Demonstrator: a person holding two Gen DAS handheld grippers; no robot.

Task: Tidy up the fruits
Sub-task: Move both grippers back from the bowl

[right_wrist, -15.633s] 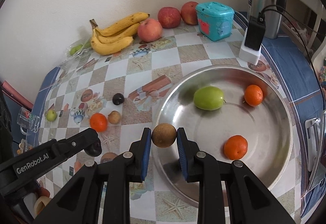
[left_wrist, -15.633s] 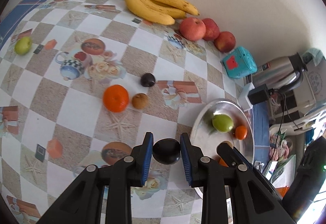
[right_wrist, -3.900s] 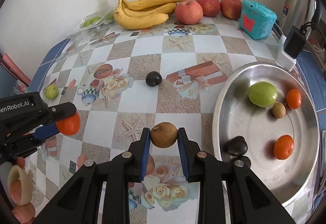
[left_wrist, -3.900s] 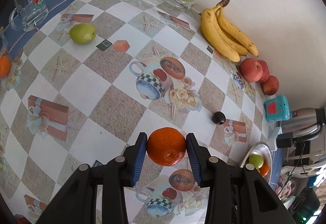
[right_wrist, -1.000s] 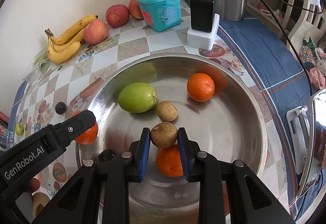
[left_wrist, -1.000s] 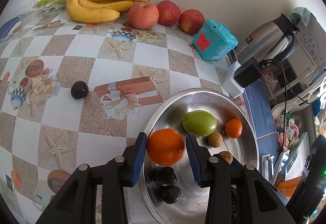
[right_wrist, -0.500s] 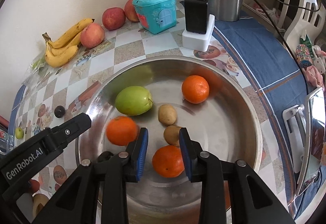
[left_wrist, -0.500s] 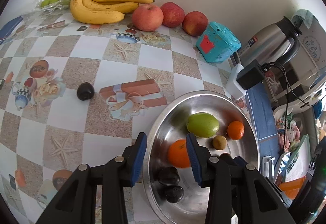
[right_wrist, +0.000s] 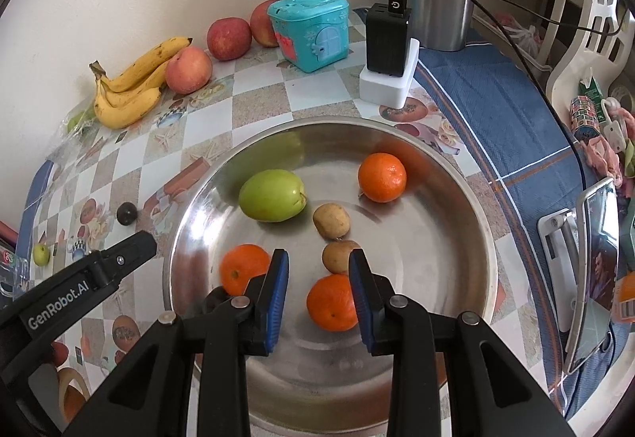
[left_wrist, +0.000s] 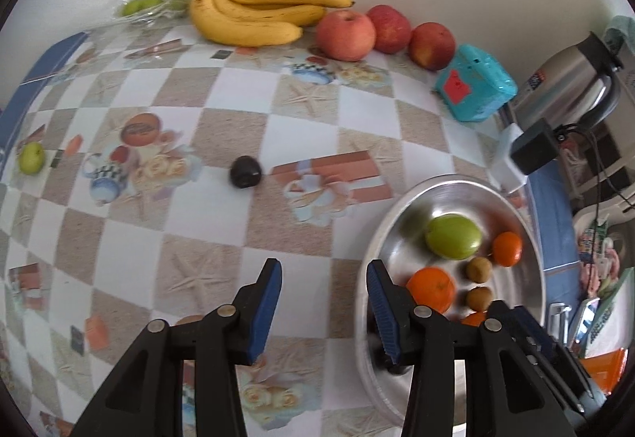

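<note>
A steel bowl (right_wrist: 488, 238) holds a green fruit (right_wrist: 272, 201), three oranges (right_wrist: 381, 177) (right_wrist: 242, 268) (right_wrist: 331, 302) and two brown fruits (right_wrist: 331, 220) (right_wrist: 337, 256). My right gripper (right_wrist: 317, 270) hangs open above the bowl, with nothing between its pads. My left gripper (left_wrist: 323, 278) is over the tablecloth just left of the bowl's rim (left_wrist: 373, 250). Its jaws are opening and nothing is between them. A dark plum (left_wrist: 246, 171) and a small green fruit (left_wrist: 31, 158) lie loose on the table.
Bananas (left_wrist: 254, 12) and three apples (left_wrist: 345, 34) line the wall. A teal box (left_wrist: 474, 87), a charger block (left_wrist: 532, 151) and a steel kettle (left_wrist: 571, 79) stand behind the bowl. A clear bag of green fruits (left_wrist: 147, 6) lies at the far left.
The left gripper let its orange go into the bowl, drew back to the left and spread its jaws wider. The right gripper released its brown fruit, which now lies in the bowl.
</note>
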